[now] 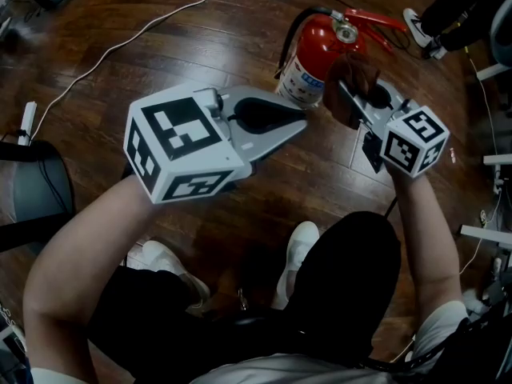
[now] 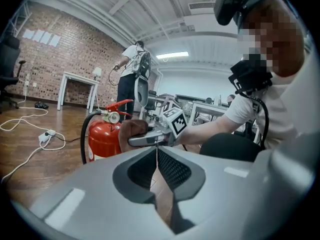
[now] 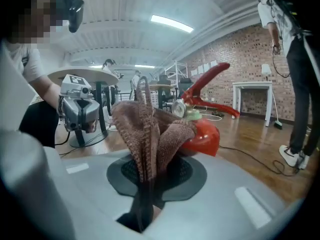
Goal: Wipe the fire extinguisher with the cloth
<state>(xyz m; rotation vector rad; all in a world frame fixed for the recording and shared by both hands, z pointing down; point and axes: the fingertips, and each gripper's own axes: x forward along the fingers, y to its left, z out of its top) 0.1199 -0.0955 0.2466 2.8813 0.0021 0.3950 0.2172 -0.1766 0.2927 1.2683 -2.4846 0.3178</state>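
A red fire extinguisher (image 1: 314, 54) with a black hose stands upright on the wood floor; it also shows in the left gripper view (image 2: 104, 136) and behind the cloth in the right gripper view (image 3: 205, 134). My right gripper (image 1: 346, 93) is shut on a brown cloth (image 1: 352, 82), which rests against the extinguisher's top right side. The cloth (image 3: 150, 134) bunches up between the jaws. My left gripper (image 1: 298, 121) is shut and holds nothing, just left of the extinguisher's base; its jaws meet along a thin line (image 2: 157, 156).
A white cable (image 1: 144, 30) runs across the floor at the back left. A grey chair (image 1: 28, 190) sits at the left edge. Another person's shoe (image 1: 418, 24) is at the back right. My own shoes (image 1: 300, 254) are below the grippers.
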